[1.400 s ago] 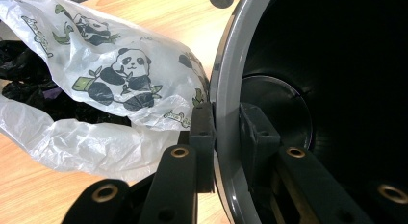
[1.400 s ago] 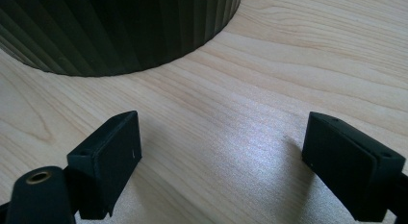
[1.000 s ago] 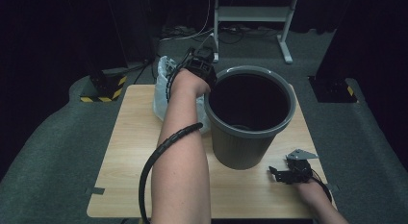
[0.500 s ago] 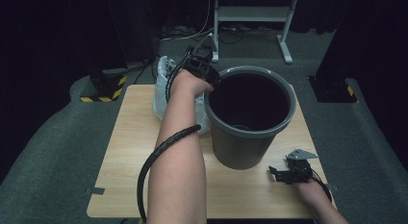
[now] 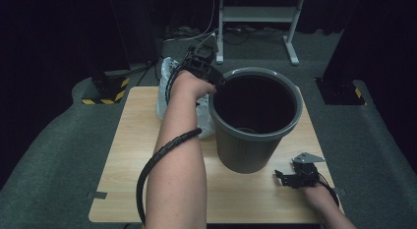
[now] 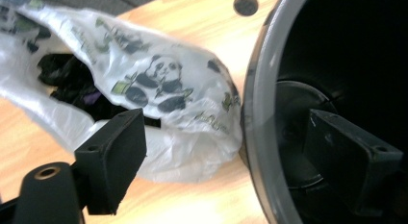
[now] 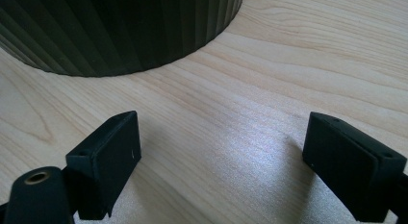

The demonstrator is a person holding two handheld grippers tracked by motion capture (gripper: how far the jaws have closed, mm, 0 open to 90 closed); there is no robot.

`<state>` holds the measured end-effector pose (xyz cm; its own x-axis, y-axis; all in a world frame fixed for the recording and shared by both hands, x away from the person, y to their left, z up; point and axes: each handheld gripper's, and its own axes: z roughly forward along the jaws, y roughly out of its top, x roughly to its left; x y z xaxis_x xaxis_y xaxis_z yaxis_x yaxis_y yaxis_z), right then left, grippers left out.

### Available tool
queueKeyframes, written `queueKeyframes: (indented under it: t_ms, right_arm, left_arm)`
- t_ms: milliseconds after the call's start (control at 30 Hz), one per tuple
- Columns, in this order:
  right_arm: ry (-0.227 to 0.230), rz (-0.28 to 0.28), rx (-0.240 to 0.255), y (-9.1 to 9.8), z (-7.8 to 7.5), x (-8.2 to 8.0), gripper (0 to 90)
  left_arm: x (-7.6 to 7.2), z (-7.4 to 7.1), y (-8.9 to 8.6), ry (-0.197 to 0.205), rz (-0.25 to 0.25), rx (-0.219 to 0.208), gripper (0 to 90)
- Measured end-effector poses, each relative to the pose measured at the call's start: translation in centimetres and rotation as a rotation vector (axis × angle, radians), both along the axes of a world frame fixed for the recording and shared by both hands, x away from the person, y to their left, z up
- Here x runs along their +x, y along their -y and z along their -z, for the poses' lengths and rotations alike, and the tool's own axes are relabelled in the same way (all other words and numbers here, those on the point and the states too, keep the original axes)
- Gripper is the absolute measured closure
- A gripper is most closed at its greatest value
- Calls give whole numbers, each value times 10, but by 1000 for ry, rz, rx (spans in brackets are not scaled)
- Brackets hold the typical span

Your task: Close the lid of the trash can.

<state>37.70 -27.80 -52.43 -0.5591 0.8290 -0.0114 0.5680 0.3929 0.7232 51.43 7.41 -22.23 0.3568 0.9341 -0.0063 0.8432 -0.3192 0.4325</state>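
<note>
High view, one grey bin [image 5: 255,122], one panda-print bag [image 5: 166,94], left tongs [image 5: 205,71] just opened wide astride its rim, right tongs [image 5: 295,177] wide.

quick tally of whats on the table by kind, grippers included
bin: 1
plastic bag: 1
grippers: 2, left gripper open with one jaw on each side of the bin's rim, right gripper open over the table
total: 4
</note>
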Motion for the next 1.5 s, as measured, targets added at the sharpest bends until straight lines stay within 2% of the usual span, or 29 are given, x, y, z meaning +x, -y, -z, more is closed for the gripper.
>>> queueKeyframes:
  t_ms: [67, 233, 567, 733, 933, 1233, 1333, 1433, 1500]
  right_arm:
    - [0, 0, 0, 0, 0, 0, 128]
    - [-1, 1, 2, 0, 0, 0, 127]
    - [-2, -2, 2, 0, 0, 0, 126]
    - [-1, -2, 1, 0, 0, 0, 125]
    - [-1, -3, 2, 0, 0, 0, 125]
    - [-2, 0, 3, -1, 0, 0, 126]
    - [1, -2, 1, 0, 0, 0, 126]
    - [1, -2, 1, 0, 0, 0, 126]
    - [1, -3, 0, 0, 0, 0, 125]
  left_arm:
    - [0, -2, -4, -7, -16, -19, 152]
    - [-2, -3, -12, -34, -36, -24, 149]
    - [-11, -3, -27, -38, -22, -37, 151]
    - [-16, -6, -43, -28, -34, -63, 152]
    - [-22, -3, -64, -33, -58, -52, 158]
    - [-30, 17, -96, -44, -97, -44, 162]
    - [-33, 27, -104, -45, -99, -37, 166]
    - [-35, 40, -113, -49, -104, -4, 173]
    - [-37, 49, -119, -62, -114, -7, 173]
